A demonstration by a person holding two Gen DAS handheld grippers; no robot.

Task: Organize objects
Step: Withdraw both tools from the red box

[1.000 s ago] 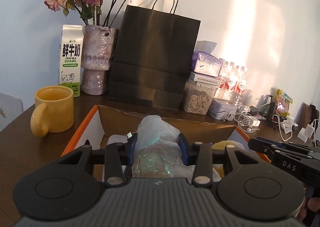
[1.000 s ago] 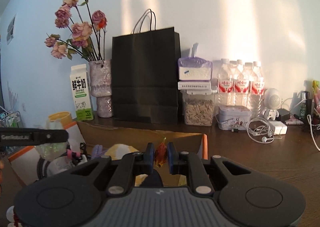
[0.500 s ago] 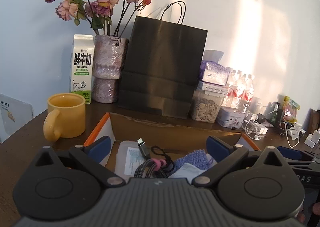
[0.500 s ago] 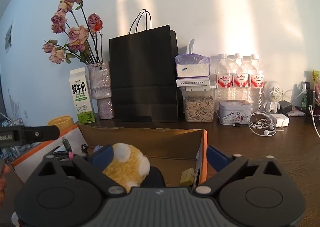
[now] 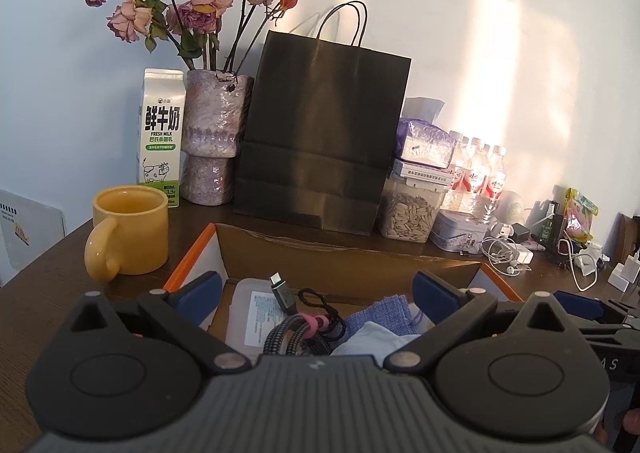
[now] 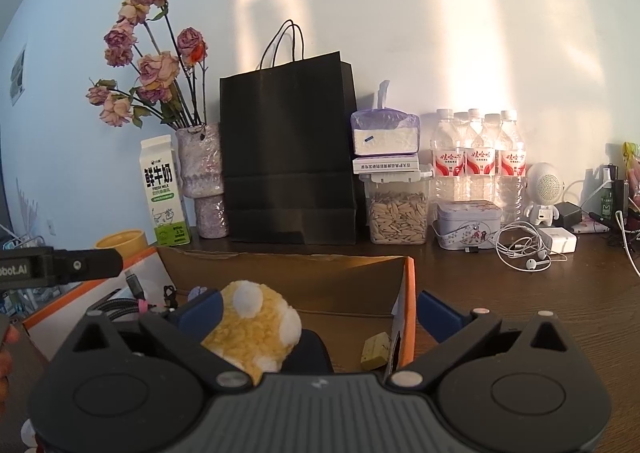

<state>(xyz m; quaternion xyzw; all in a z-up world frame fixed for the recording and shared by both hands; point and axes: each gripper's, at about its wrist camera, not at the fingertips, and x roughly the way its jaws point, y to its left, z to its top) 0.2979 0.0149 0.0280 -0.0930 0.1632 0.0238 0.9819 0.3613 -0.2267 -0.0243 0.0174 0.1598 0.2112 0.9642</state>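
Both grippers, left (image 5: 316, 291) and right (image 6: 318, 309), gape empty over the box (image 5: 352, 253); far ahead-left stands a carton (image 5: 161, 133) ("FRESH MILK").

Open cardboard box (image 5: 348, 253) — cable, plush inside

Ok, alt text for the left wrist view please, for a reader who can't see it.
Left tongs open and empty over an open cardboard box holding a braided cable, blue cloth and clear packet. Beside it stands a yellow mug; behind, a milk carton, vase of roses and black paper bag.
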